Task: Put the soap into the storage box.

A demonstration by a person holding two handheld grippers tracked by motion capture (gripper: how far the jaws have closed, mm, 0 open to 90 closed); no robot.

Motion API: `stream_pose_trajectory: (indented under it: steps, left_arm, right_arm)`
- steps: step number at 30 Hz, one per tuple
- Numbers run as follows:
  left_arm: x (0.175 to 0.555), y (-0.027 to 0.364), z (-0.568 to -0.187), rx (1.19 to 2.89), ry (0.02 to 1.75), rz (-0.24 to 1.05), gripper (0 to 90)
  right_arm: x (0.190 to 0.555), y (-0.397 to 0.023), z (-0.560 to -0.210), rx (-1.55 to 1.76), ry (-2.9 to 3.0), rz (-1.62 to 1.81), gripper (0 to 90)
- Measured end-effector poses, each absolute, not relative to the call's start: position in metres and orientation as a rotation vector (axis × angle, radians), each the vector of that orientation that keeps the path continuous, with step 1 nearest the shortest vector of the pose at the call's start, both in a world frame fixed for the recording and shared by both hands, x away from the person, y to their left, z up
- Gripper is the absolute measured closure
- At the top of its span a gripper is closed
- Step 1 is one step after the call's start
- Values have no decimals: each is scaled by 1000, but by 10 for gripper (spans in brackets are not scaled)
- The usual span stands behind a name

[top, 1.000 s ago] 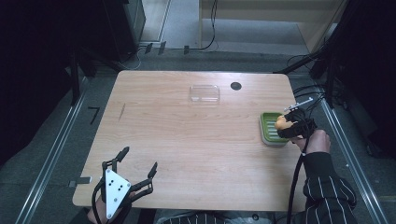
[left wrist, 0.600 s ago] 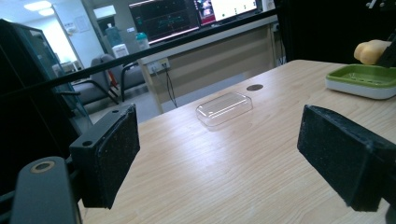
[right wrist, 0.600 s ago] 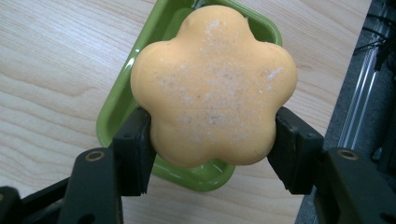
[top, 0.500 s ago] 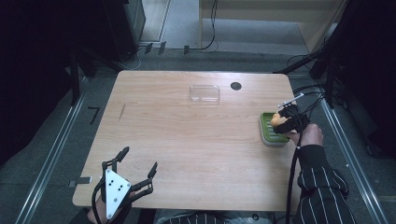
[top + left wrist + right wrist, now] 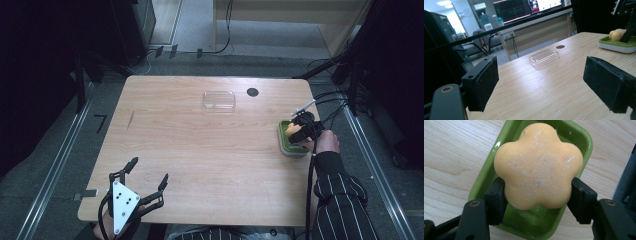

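— How far along are you?

— Lower left of the high view, your left gripper [image 5: 145,185] rests spread wide, holding nothing. At the right edge, your right gripper [image 5: 301,131] clamps the orange flower soap [image 5: 537,165] just over the green dish [image 5: 577,137] (I'd judge setting down and release remain).

— What differs between views?

— The right gripper view shows both pads pinching the soap's sides; the left gripper view shows the clear lid [image 5: 544,58] mid-table.

A lab or office workroom. Monitors [image 5: 524,10] glow on a long desk [image 5: 541,27] beyond the wooden tabletop [image 5: 200,150]. Office chairs [image 5: 477,41] and floor cables [image 5: 200,50] stand around it.
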State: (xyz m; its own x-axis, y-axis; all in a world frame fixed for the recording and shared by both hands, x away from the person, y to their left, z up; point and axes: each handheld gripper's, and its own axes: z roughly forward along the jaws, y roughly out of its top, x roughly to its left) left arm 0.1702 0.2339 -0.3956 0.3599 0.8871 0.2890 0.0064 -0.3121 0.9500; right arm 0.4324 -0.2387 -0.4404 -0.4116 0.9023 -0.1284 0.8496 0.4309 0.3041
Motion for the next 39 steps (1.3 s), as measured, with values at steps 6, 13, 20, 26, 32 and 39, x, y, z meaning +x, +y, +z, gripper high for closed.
stream_pose_trajectory:
  steps: [6, 13, 20, 26, 32, 39]
  left_arm:
    - [170, 234, -396, 1631, 814, 1113, 130]
    - [170, 234, -396, 1630, 816, 1112, 130]
    - [170, 234, -396, 1629, 815, 1112, 130]
    - [170, 234, -396, 1629, 814, 1112, 130]
    - [170, 234, -396, 1628, 815, 1113, 130]
    - [170, 235, -396, 1627, 817, 1113, 130]
  right_arm:
    - [435, -237, -444, 1528, 2425, 248, 398]
    - [438, -236, -448, 1518, 2435, 230, 398]
    - [438, -234, -450, 1554, 2430, 225, 396]
    - [439, -233, -451, 1574, 2421, 214, 393]
    - [438, -232, -450, 1582, 2417, 227, 345]
    - [435, -230, -444, 1562, 2407, 225, 273]
